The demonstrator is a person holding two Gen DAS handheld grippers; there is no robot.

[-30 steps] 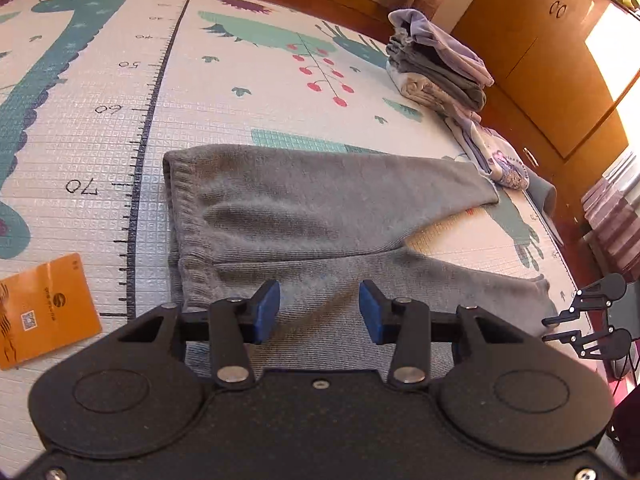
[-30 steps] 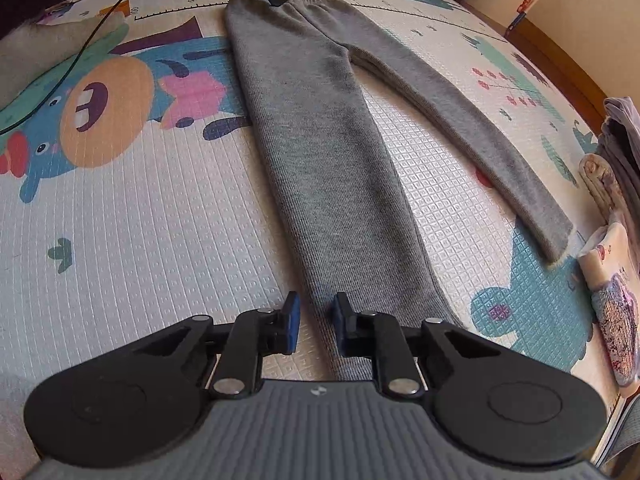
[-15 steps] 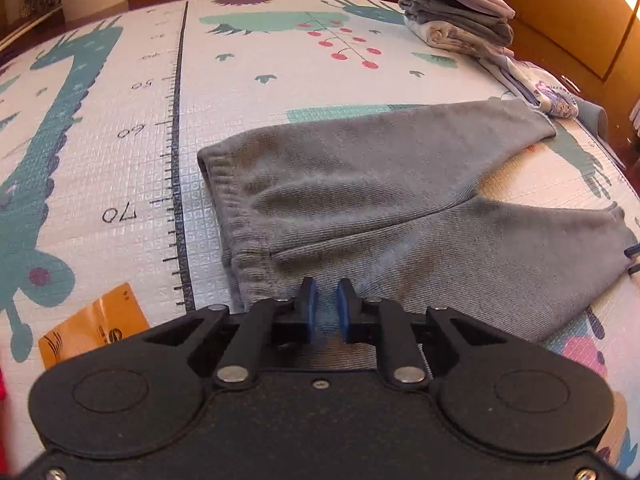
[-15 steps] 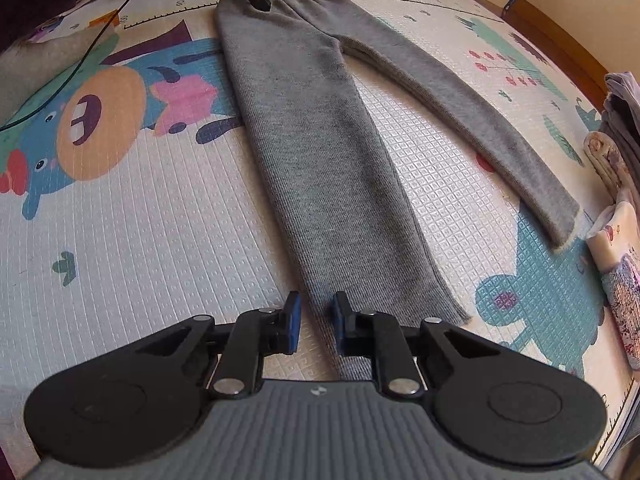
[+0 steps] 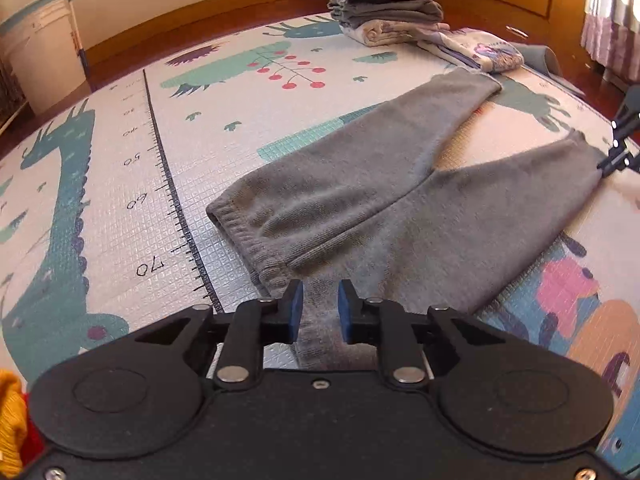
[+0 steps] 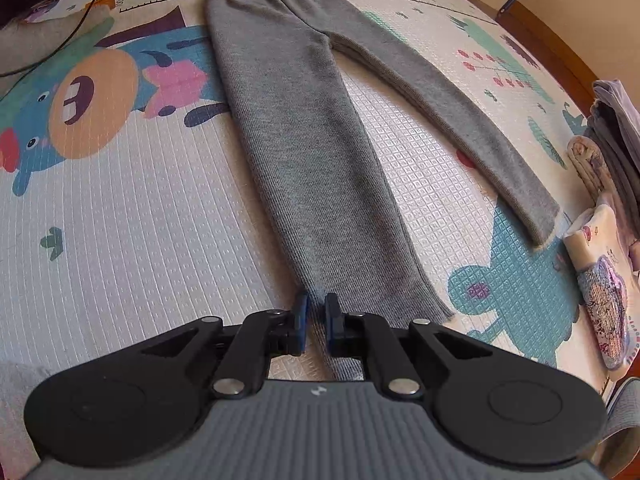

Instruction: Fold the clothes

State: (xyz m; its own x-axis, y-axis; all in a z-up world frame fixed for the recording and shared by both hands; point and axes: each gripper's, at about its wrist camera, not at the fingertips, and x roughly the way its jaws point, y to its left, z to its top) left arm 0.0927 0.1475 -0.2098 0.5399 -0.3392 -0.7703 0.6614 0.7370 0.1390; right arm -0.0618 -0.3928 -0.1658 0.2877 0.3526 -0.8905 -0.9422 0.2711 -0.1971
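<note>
1. Two tools hold one pair of grey knit trousers, spread flat on a cartoon play mat with its legs splayed in a V.
2. Our left tool is clenched on the waistband corner; our right tool is clenched on the hem of the near leg.
3. We judge the knit soft, light and limp: it should sag between grips, so corners and hems are the places to hold.
4. A second ago our left tool stood released above the waistband; since then it has dropped and pinched the fabric.
5. A stack of folded clothes sits beyond the far leg.
</note>
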